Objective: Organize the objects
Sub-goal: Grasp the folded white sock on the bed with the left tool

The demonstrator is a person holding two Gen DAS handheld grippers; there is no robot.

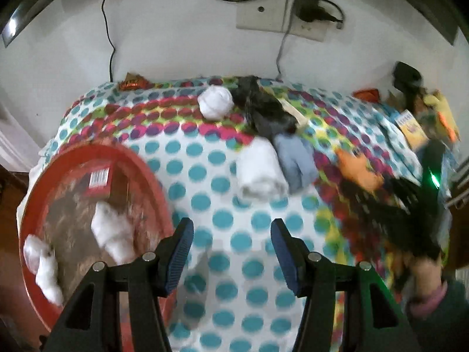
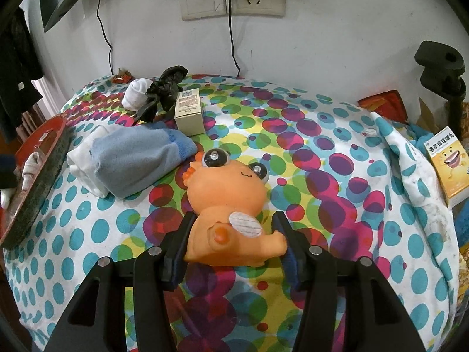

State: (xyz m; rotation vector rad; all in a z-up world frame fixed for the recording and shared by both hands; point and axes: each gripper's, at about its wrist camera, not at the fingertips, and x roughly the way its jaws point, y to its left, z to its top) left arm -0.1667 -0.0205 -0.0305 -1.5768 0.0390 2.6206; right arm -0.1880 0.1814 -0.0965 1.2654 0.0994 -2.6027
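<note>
White wall with a double socket plate (image 2: 231, 0) is sitting behind everything, cables dangling down to a surface (image 2: 322, 152) that's wearing a loud polka-dot cloth; in the right wrist view the right gripper (image 2: 234, 246) is sitting around the lower body of an orange rubber toy (image 2: 225, 193) with big eyes, which is lying on the cloth; left pad looks pressed to it, right one only touching at the foot, so can't tell if it's really gripping; a rolled blue sock (image 2: 137, 164) and a white roll (image 2: 85, 161) are lying just left of the toy, with a small beige box (image 2: 189, 111), a black crumpled bag (image 2: 167, 88) and a balled white sock (image 2: 136, 92) further back; a yellow box (image 2: 448, 161) is sitting at the far right; over in the blurry left wrist view the left gripper (image 1: 231, 255) is hanging wide open with nothing in it, above the cloth and just right of a red basin (image 1: 38, 187) that's holding white socks (image 1: 112, 231).
</note>
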